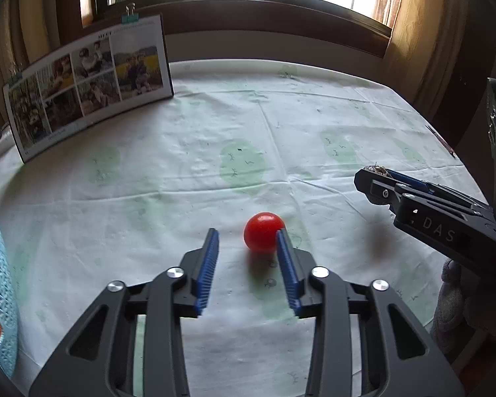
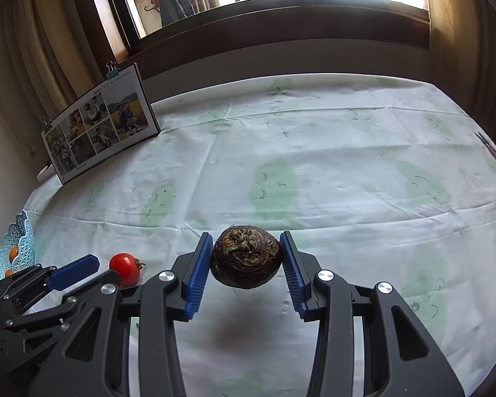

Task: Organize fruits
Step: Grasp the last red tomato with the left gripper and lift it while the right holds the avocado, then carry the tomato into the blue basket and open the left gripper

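Two claws: the right claw [image 2: 247,261] squeezes a brown fruit [image 2: 246,259], maybe a chestnut; the left claw [image 1: 248,258] gapes wide beside a tomato [image 1: 263,231].

The right gripper [image 1: 367,178] carries the pale letters "DAS" on its black side. The propped photo board [image 2: 99,125] is headed "MEET"; its smaller print is unreadable.

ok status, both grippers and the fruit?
Left gripper open, tomato on cloth at its right finger. Right gripper shut on dark brown fruit, lifted. Blue basket far left, path clear.
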A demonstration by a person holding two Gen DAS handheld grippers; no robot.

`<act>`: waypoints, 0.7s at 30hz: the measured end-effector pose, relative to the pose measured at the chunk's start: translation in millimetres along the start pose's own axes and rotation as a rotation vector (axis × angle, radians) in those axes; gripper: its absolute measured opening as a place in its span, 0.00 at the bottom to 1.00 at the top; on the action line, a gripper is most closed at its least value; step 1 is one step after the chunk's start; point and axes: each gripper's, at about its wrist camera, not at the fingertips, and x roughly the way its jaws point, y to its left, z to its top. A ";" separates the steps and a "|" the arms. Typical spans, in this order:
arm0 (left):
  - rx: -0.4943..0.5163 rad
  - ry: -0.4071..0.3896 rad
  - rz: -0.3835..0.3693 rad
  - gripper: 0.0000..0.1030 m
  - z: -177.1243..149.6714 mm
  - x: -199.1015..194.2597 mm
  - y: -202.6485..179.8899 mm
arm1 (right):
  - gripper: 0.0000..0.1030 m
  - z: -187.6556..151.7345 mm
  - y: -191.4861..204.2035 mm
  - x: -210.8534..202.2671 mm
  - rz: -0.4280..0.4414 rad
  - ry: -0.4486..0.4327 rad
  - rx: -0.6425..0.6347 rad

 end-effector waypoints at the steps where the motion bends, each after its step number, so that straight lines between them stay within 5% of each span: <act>1: -0.004 0.003 -0.002 0.48 -0.4 1.0 -0.4 | 0.41 0.1 -0.1 -0.2 0.001 -0.001 0.001; 8: 0.012 0.011 -0.016 0.47 2.7 8.1 -6.4 | 0.41 0.3 0.1 -1.1 0.008 0.001 0.000; 11: 0.027 0.030 -0.020 0.29 2.4 15.4 -10.8 | 0.41 0.3 0.2 -1.0 0.008 0.000 0.000; 21: 0.015 -0.018 0.000 0.28 2.7 1.9 -7.0 | 0.41 1.1 0.2 -2.9 0.013 -0.006 0.000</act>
